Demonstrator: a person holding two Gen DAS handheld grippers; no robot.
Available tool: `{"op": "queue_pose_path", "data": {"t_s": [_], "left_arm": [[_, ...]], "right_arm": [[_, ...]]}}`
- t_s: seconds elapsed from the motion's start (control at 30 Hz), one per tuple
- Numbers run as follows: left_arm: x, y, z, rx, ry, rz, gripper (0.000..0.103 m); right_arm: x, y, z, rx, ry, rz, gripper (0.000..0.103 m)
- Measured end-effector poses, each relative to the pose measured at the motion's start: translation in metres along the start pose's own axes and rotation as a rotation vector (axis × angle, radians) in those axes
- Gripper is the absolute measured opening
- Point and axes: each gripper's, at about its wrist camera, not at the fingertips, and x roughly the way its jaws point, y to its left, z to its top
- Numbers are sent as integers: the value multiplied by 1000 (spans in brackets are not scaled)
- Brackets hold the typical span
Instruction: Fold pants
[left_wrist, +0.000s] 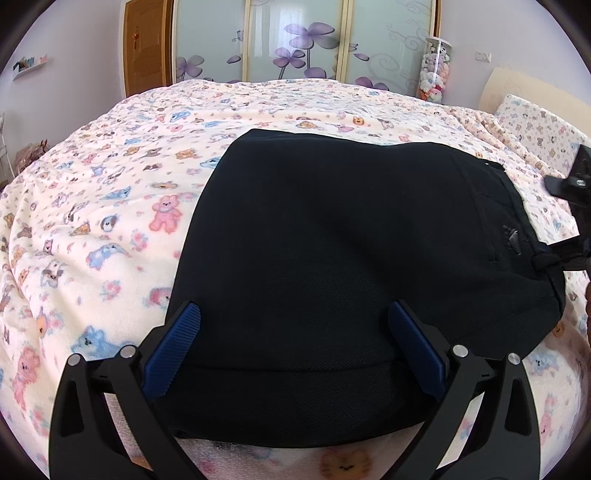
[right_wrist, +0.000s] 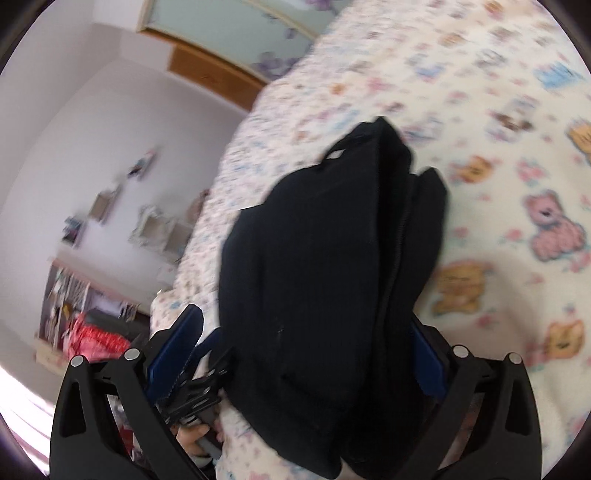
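Pants (left_wrist: 332, 258), black, already folded to a thick bundle on the bed (left_wrist: 110, 206), fill frame centre; left gripper (left_wrist: 295, 332) jaws wide open astride the near edge, right gripper (right_wrist: 306, 343) jaws spread around the far end, not visibly clamped — square edges, press flat.
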Motion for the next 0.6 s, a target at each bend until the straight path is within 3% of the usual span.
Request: {"op": "queue_pose_path", "data": {"t_s": [0.1, 0.2, 0.3, 0.4, 0.53, 0.6], "left_arm": [[0, -1, -1, -1, -1, -5, 101], [0, -4, -1, 4, -2, -2, 101], [0, -4, -1, 3, -2, -3, 101], [-1, -3, -1, 1, -3, -4, 101], [0, -2, -2, -6, -2, -7, 101], [0, -1, -2, -13, -2, -9, 101]], "right_arm": [[1, -12, 3, 42, 10, -45, 101], [4, -28, 5, 91, 14, -95, 95], [12, -29, 6, 74, 10, -123, 93], [14, -22, 3, 20, 19, -176, 68], [3, -17, 0, 19, -14, -121, 48], [-1, -10, 0, -9, -28, -95, 42]]}}
